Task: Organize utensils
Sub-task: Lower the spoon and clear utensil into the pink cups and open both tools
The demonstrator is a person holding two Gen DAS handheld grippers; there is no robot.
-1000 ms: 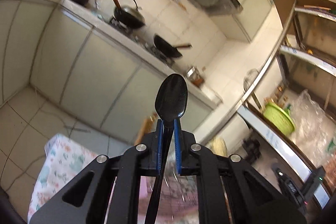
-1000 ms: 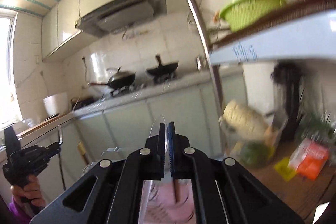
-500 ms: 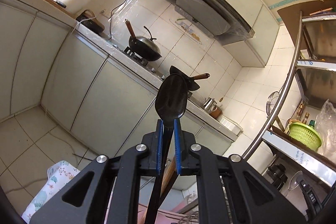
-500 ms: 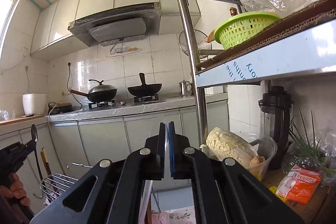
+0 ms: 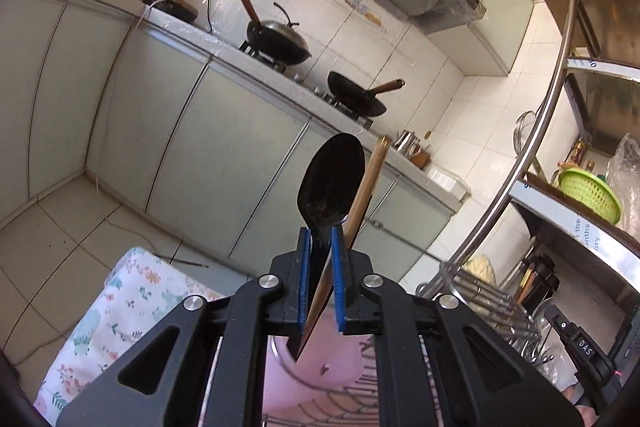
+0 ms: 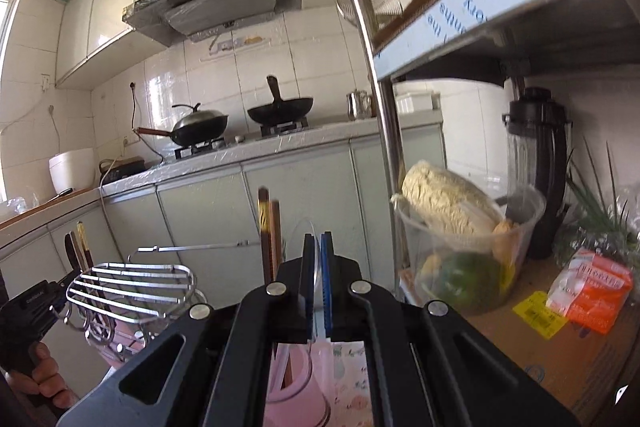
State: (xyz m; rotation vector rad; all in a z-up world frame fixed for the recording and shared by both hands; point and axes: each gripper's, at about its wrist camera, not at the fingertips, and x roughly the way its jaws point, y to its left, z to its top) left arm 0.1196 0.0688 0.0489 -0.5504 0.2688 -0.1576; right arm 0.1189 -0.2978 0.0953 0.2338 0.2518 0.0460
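Black spoon [image 5: 330, 183]: clamped by its handle between the blue pads of the left gripper [image 5: 320, 255], bowl upright above the fingertips.
Wooden chopstick [image 5: 360, 203]: leaning just right of the spoon, passing between the same pads.
Clear utensil [image 6: 308, 247]: a thin transparent piece pinched in the closed right gripper [image 6: 316, 267], rising above its tips.
Pink holder [image 6: 292, 375]: directly below the right gripper.

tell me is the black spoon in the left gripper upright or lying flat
Upright. The black spoon stands bowl-up between the blue pads of the left gripper, handle running down behind them.
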